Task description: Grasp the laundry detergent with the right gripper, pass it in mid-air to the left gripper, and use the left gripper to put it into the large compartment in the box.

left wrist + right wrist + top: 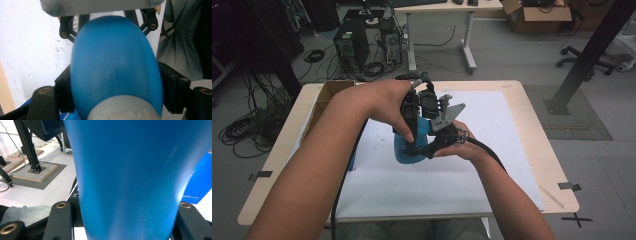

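both grippers meet on one bottle over the middle of the table

the bottle (408,150) sits between left gripper (412,112) and right gripper (437,135), above the white sheet (492,150); a cardboard box (329,92) lies at the table's (532,150) far left.

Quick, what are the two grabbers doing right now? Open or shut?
Left gripper: closed on the blue bottle.
Right gripper: closed on the same blue bottle, jaws on either side.

Room's pretty dim from the high view, my arms look dark and only the white sheet (492,150) on the bench catches soft light. Up close the blue bottle (116,67) is blurry with a pale sheen, and the background's blown out bright behind it
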### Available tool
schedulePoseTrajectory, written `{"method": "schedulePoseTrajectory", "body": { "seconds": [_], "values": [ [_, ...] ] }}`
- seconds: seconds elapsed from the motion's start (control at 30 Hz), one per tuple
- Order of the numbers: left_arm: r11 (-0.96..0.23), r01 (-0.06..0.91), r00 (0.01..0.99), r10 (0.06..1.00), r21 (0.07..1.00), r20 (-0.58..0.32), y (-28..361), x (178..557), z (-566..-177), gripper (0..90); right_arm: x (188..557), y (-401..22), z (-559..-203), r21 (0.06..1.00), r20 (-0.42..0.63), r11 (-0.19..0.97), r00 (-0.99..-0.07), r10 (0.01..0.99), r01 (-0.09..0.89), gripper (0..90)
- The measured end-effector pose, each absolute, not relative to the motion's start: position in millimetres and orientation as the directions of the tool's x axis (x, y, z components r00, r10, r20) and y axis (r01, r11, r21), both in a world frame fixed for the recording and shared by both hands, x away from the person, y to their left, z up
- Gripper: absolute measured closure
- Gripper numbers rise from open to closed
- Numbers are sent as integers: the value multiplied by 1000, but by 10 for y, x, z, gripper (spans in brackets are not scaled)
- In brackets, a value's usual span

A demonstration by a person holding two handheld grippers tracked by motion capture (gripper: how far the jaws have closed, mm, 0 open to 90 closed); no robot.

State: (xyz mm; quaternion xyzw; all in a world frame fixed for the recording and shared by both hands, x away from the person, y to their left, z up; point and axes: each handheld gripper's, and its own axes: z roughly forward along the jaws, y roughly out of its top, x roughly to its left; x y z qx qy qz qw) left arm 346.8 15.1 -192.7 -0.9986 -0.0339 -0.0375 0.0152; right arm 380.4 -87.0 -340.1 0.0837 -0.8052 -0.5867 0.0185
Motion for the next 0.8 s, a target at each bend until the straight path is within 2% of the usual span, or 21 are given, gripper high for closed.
{"method": "schedulePoseTrajectory", "body": {
  "seconds": [0.8],
  "values": [
    [-997, 60, 994, 55, -46, 99, 146, 3467, -1940, 362, 3787, -860, -3404, 951, -64, 289, -986, -154, -107, 451]
  ]
}}
